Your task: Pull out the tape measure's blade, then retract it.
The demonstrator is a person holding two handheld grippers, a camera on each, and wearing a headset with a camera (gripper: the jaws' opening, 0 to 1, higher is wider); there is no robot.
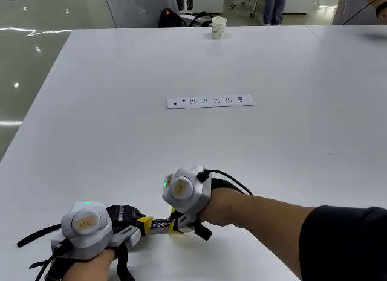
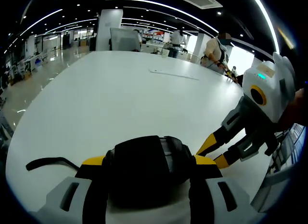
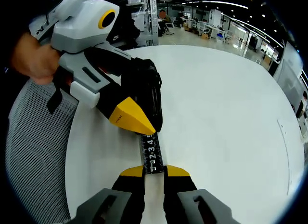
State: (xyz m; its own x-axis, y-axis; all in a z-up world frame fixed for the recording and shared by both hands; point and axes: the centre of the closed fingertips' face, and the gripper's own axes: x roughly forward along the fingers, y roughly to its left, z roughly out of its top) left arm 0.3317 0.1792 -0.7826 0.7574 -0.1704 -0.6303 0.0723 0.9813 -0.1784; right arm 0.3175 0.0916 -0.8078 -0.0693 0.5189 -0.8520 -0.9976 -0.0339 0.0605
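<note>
My left gripper [image 2: 149,162] clamped round the tape measure [image 2: 144,178], my right gripper [image 3: 154,172] pinching the blade [image 3: 150,151], short stretch out, white table [image 1: 181,142]

Your left gripper [image 1: 140,225] covers most of the tape measure [image 1: 128,212] in the head view, and the bottom edge cuts off that gripper's handle and your hand. In the right gripper view the blade [image 3: 151,154] runs in between the right gripper [image 3: 154,172] tips, so its end is hidden (hook included). The print on the cup [image 1: 218,27] is too small to read. The person [image 1: 275,6] beyond the table is cut off above the legs.
</note>
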